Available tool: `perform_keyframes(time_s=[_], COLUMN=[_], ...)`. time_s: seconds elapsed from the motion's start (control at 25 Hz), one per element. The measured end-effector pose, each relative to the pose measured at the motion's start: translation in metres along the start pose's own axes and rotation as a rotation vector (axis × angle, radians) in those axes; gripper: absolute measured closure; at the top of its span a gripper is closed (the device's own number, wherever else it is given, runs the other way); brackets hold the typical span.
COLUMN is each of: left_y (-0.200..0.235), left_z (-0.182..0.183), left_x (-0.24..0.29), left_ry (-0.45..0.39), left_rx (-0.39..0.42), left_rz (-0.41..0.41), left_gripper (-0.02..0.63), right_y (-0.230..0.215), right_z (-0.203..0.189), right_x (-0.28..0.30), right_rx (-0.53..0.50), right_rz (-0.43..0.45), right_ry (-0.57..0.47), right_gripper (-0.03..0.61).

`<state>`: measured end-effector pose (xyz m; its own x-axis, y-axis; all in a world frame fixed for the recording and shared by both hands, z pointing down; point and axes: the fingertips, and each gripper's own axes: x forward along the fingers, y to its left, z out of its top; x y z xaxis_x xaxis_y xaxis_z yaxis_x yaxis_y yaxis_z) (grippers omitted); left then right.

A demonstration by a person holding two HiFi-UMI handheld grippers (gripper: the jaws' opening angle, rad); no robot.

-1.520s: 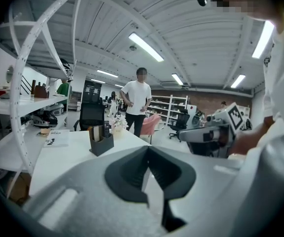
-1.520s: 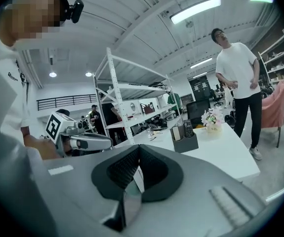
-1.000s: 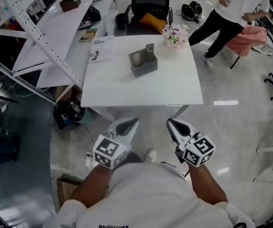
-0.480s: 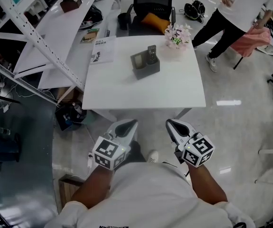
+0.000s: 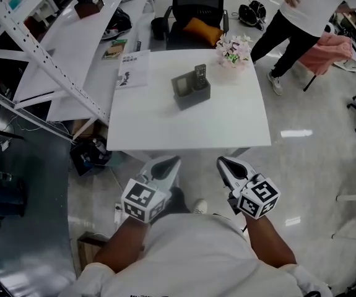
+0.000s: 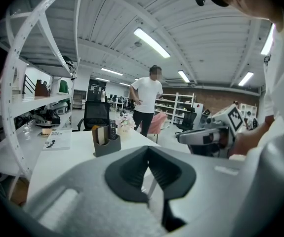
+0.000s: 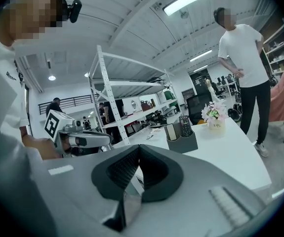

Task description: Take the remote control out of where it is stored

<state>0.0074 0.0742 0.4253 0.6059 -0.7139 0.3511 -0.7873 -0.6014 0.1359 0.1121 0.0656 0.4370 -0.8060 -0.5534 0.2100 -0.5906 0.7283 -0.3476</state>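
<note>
A black remote control [image 5: 200,76] stands upright in a grey desktop holder [image 5: 191,93] on the white table [image 5: 227,125]. It also shows in the left gripper view, remote control [image 6: 112,130] in holder [image 6: 106,145], and in the right gripper view, remote control [image 7: 184,126] in holder [image 7: 182,141]. My left gripper [image 5: 171,161] and right gripper [image 5: 222,160] hover side by side over the floor, short of the table's near edge, pointing at it. Both are shut with nothing between the pads: left gripper [image 6: 148,149], right gripper [image 7: 139,148].
A small pot of flowers [image 5: 233,48] and a booklet [image 5: 133,65] also sit on the table. A black office chair [image 5: 195,8] stands behind it. A person [image 5: 301,17] stands at the far right. A white shelf rack [image 5: 38,51] and a long bench run along the left.
The table and holder have come slightly nearer in the head view as both grippers drifted forward together. The jaws look the same.
</note>
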Motion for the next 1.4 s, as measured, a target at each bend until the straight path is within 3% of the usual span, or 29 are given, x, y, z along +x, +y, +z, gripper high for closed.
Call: perform_keyframes(time_s=[0.6,1.4], left_y=[0.062,0.181], left_z=[0.013,0.034], left_x=[0.032,0.080], left_ry=[0.026,0.062], left_rx=[-0.001,0.011], left_rz=[-0.046,-0.089], left_gripper=[0.611,0.612], right_y=[-0.027,-0.073], right_z=[0.018,0.050], right_x=[0.059,0.182], right_rx=[0.014,0.012], right_rz=[-0.036,-0.078], right_ry=[0.027,0.071], right_gripper=[0.572,0.572])
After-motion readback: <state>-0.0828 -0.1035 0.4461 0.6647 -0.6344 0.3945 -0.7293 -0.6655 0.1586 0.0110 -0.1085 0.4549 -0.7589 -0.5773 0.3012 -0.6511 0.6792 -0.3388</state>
